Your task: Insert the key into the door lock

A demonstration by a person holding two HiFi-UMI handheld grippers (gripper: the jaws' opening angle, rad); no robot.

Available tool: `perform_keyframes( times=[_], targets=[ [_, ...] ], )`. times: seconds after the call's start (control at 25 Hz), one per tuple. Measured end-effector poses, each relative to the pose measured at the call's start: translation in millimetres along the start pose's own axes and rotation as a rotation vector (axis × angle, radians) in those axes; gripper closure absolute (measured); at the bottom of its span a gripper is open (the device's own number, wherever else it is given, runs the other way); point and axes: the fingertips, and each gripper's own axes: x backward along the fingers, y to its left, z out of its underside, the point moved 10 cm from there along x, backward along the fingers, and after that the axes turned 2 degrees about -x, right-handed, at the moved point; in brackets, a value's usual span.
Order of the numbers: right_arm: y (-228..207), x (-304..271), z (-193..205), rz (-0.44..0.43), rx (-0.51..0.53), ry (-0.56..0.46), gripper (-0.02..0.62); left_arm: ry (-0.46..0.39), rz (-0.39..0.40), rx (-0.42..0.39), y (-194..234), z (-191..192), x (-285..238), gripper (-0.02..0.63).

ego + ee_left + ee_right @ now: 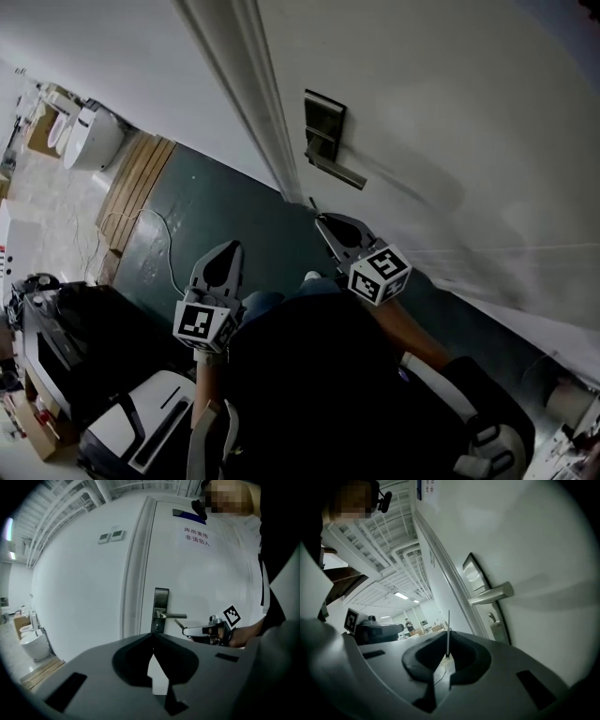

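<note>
The metal lock plate [323,120] with its lever handle [337,172] sits on the white door [450,122]. My right gripper [325,222] is shut on a thin key [312,202], whose tip points at the door just below the handle, a short way off. In the right gripper view the key [448,632] stands up between the jaws of the right gripper [447,656], left of the handle [492,594] and keyhole [491,617]. My left gripper [225,253] hangs back over the floor, shut and holding nothing. The left gripper view shows the lock plate [161,609] and the right gripper [184,630].
The door frame [248,84] runs just left of the lock. White toilets [89,136] and a wooden pallet [136,187] lie far left, with a cable [169,253] on the dark floor. Black equipment [66,328] sits at lower left. Wall switches [111,536] are left of the door.
</note>
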Motion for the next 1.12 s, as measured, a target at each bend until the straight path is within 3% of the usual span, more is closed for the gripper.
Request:
perform_keyframes(
  times=[0.48, 1.12],
  targets=[
    [-28, 7, 18, 0.179, -0.25, -0.049, 0.561, 0.003, 0.264, -0.057, 8, -17, -73, 0.598],
    [-20, -62, 34, 0.401, -0.501, -0.24, 0.562, 0.062, 0.63, -0.112, 100, -17, -143, 0.598]
  ],
)
